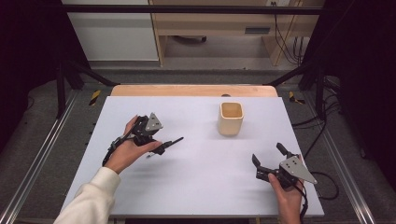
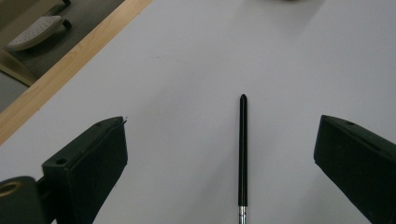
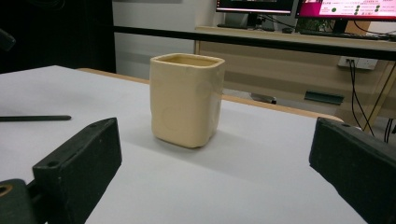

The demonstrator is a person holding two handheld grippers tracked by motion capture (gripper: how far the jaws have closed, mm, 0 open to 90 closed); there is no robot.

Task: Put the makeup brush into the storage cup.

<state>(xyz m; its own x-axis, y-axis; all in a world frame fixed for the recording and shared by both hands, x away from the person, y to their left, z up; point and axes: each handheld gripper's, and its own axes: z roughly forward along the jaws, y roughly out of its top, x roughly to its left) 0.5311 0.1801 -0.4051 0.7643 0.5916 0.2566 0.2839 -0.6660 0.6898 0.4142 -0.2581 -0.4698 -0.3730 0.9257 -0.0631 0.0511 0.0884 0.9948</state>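
High view: the left claw (image 1: 169, 142) sits at the left of the white bench (image 1: 201, 182), held in a hand with a pale sleeve, its jaws hard to read from up here. A thin black pen (image 1: 173, 140) pokes out from under it toward the right, lying flat on the bench. The cream cup (image 1: 230, 118) stands upright further back and to the right, well apart from the pen. The right claw (image 1: 270, 156) is near the front right corner, its jaws spread with nothing between them.

Left gripper view: the left claw (image 2: 219, 154) has its jaws wide apart, and the pen (image 2: 243, 154) lies between them, nearer the right-hand jaw, touching neither.

Right gripper view: the right claw (image 3: 215, 163) is spread wide and faces the cup (image 3: 186, 100), which stands beyond the jaws. The pen's (image 3: 35, 118) tip lies at the far left.
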